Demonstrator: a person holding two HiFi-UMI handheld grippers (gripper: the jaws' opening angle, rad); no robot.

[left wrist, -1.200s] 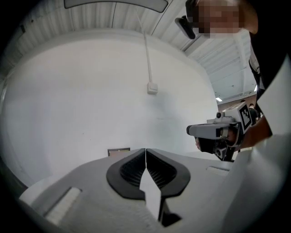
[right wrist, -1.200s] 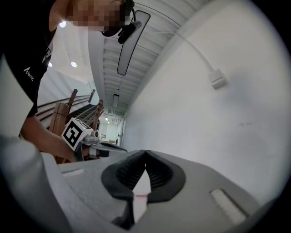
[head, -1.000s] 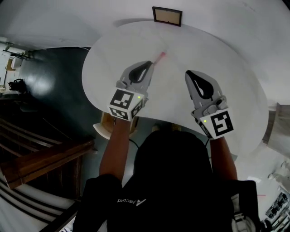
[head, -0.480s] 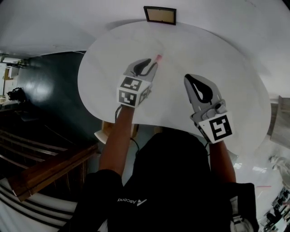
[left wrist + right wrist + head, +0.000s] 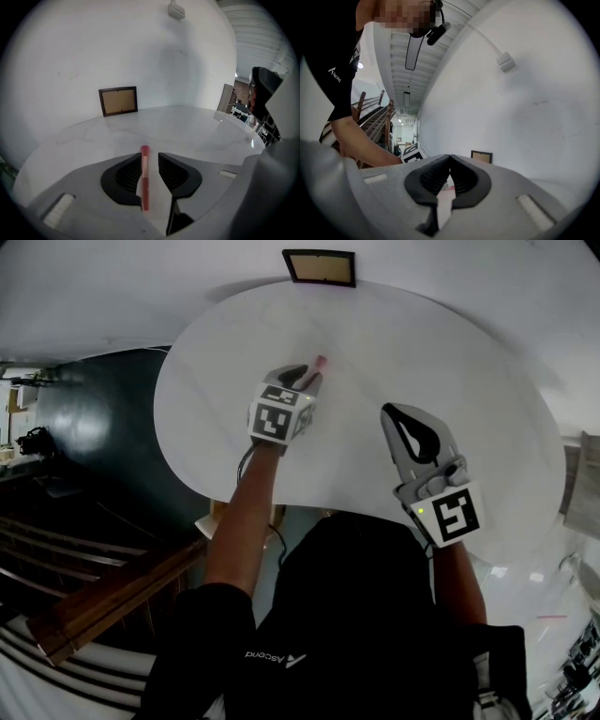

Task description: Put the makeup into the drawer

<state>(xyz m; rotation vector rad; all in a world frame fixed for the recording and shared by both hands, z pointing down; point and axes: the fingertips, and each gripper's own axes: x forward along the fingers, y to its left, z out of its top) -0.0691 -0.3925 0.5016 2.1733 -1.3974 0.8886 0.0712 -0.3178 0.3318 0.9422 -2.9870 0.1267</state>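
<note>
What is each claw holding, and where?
Nothing. Left claw: jaws opening, pink tube loose between them. Right claw: shut, empty.

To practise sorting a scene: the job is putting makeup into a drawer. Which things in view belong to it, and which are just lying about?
Belongs to the job:
pink makeup tube, between the opening jaws of the left gripper
right gripper, shut

Just lying about:
picture frame by the wall
white table

No drawer shows.

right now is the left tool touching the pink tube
Cannot tell: left gripper view shows the pink tube between the left tool's opening jaws, clear of one pad, overlapping the other.
</note>
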